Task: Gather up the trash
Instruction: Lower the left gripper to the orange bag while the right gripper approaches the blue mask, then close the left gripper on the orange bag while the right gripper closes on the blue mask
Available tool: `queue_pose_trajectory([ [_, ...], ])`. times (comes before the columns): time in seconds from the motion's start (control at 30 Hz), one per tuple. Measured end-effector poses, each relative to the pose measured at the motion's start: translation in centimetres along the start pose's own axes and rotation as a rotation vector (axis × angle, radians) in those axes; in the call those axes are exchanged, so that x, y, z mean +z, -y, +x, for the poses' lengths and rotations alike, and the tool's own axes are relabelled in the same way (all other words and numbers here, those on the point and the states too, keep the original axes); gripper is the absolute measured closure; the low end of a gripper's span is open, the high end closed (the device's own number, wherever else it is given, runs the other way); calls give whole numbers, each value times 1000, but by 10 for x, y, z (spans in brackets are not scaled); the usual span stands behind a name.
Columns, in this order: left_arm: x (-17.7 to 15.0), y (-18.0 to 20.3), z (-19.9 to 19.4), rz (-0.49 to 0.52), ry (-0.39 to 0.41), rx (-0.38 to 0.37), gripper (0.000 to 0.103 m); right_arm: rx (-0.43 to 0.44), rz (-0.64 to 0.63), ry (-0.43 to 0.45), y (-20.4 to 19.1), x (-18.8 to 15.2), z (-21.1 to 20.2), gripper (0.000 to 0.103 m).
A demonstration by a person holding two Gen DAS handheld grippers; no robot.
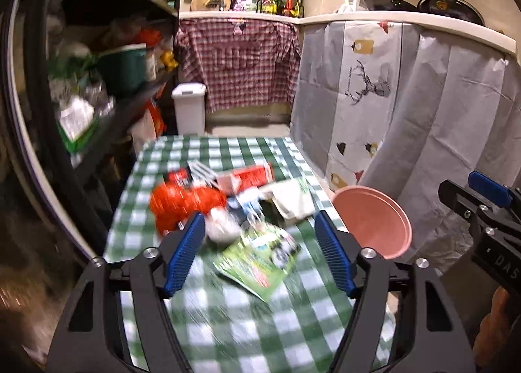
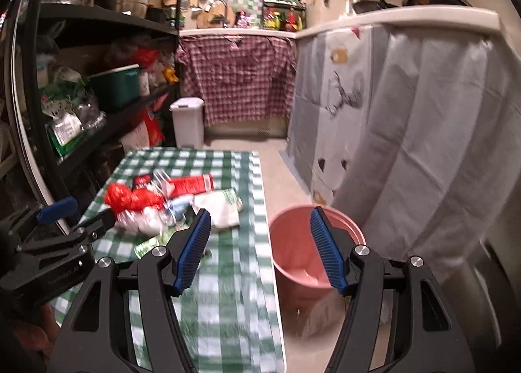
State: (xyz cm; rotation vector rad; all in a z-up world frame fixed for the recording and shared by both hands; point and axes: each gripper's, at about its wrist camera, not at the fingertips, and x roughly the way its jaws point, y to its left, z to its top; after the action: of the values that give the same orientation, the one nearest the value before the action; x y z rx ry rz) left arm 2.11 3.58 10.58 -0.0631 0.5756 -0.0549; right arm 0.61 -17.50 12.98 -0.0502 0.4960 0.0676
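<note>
A pile of trash lies on the green-checked table (image 1: 228, 324): an orange-red plastic bag (image 1: 182, 203), a red carton (image 1: 254, 176), a crumpled white wad (image 1: 221, 226), a green packet (image 1: 260, 259) and a pale paper bag (image 1: 289, 200). A pink bucket (image 1: 374, 220) stands on the floor by the table's right edge. My left gripper (image 1: 259, 220) hangs open above the pile, with nothing between its pads. In the right wrist view my right gripper (image 2: 260, 213) is open and empty, raised over the table edge and the pink bucket (image 2: 293, 242). The same pile (image 2: 146, 203) lies to its left.
A white lidded bin (image 1: 190, 109) stands on the floor beyond the table. Black shelving (image 2: 107, 24) packed with goods runs along the left. A grey curtained counter (image 2: 407, 128) closes the right side, and a red gingham curtain (image 1: 237, 60) hangs at the back.
</note>
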Motion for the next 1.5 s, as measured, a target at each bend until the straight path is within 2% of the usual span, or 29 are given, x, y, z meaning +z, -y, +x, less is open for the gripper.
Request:
queue_pose_trajectory([
  [0.1, 20, -17, 4, 24, 8, -8, 45, 20, -24, 45, -8, 23, 9, 41],
  [0.17, 33, -31, 8, 54, 24, -5, 51, 35, -44, 60, -15, 34, 16, 50],
  [0.23, 41, -44, 14, 61, 25, -2, 59, 68, -56, 67, -20, 44, 24, 65],
  [0.33, 49, -73, 30, 36, 6, -4, 69, 125, -77, 59, -30, 55, 41, 78],
  [0.5, 39, -112, 51, -33, -2, 29, 71, 234, -88, -4, -44, 52, 69, 79],
  [0.6, 27, -129, 65, -51, -36, 52, 71, 287, -67, -63, -49, 25, 90, 78],
  [0.77, 13, -139, 87, -31, -89, 44, 71, 309, -98, -165, -65, -18, 132, 78],
  [1.0, 10, -144, 104, -93, -118, 39, 71, 354, -101, -237, -75, -35, 171, 76],
  [1.13, 10, -142, 118, -102, -137, 42, 70, 401, -98, -249, -87, -34, 186, 76],
  [1.3, 9, -147, 137, -144, -172, 27, 53, 425, -67, -283, -97, -28, 210, 75],
  [1.37, 7, -149, 146, -158, -194, 17, 41, 425, -41, -308, -100, -27, 225, 72],
  [1.43, 5, -149, 156, -169, -219, 5, 39, 426, -20, -328, -102, -27, 237, 71],
  [1.5, 3, -149, 164, -171, -240, 8, 33, 438, 6, -351, -104, -27, 247, 70],
])
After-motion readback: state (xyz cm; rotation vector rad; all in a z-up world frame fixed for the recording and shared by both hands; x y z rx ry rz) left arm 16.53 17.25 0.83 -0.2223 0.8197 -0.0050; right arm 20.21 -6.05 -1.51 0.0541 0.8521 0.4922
